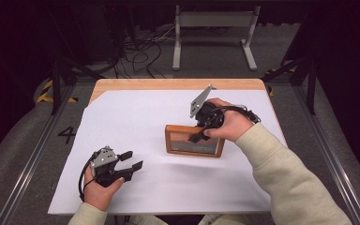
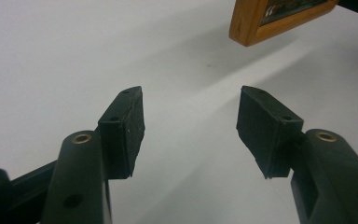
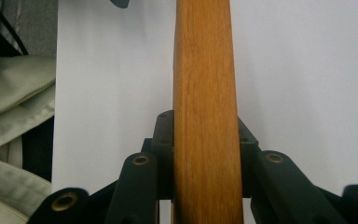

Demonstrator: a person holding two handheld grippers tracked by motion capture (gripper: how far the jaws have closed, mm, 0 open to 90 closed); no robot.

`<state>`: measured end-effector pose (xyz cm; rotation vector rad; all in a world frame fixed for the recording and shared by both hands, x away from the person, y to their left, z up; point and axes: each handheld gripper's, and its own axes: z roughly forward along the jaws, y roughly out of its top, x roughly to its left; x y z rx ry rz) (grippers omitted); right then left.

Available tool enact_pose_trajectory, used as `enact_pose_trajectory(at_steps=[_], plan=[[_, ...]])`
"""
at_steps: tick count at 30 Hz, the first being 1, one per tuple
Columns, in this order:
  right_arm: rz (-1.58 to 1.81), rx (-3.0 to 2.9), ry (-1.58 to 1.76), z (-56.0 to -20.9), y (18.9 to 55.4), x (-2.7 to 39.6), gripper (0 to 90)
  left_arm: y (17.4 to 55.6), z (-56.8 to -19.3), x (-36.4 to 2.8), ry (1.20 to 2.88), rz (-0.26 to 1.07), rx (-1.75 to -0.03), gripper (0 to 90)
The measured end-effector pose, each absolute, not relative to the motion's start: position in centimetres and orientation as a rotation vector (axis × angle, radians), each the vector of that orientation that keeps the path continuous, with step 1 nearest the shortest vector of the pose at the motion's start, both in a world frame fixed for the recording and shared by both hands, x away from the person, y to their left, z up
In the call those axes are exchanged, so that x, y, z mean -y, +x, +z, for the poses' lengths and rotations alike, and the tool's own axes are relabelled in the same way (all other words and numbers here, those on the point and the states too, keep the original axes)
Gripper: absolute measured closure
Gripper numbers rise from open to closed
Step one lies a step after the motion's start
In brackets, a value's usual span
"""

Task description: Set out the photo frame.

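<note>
A wooden picture frame stands tilted on its long edge near the middle of the white sheet. My right gripper comes down over its top edge and is shut on it. In the right gripper view the two jaws press on either side of the frame's narrow wooden edge, which runs straight up the picture. My left gripper rests low at the front left of the sheet, apart from the frame. Its pads stand wide open with nothing between them, and a corner of the frame shows beyond.
The white sheet covers a wooden table whose far edge stays bare. Behind the table a grey metal stand and loose cables lie on the floor. A pale sleeve reaches in from the bottom right.
</note>
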<state>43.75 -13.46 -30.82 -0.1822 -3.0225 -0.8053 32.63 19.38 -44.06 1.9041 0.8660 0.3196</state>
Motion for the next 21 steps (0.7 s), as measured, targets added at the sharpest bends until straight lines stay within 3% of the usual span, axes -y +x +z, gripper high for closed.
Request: enact_pose_trajectory(at_steps=[21], plan=[[-0.748,2.962,-0.059,-35.2,46.4,13.6,70.2,32.8,-44.1,-19.1,1.905,0.304,-0.861,41.8]])
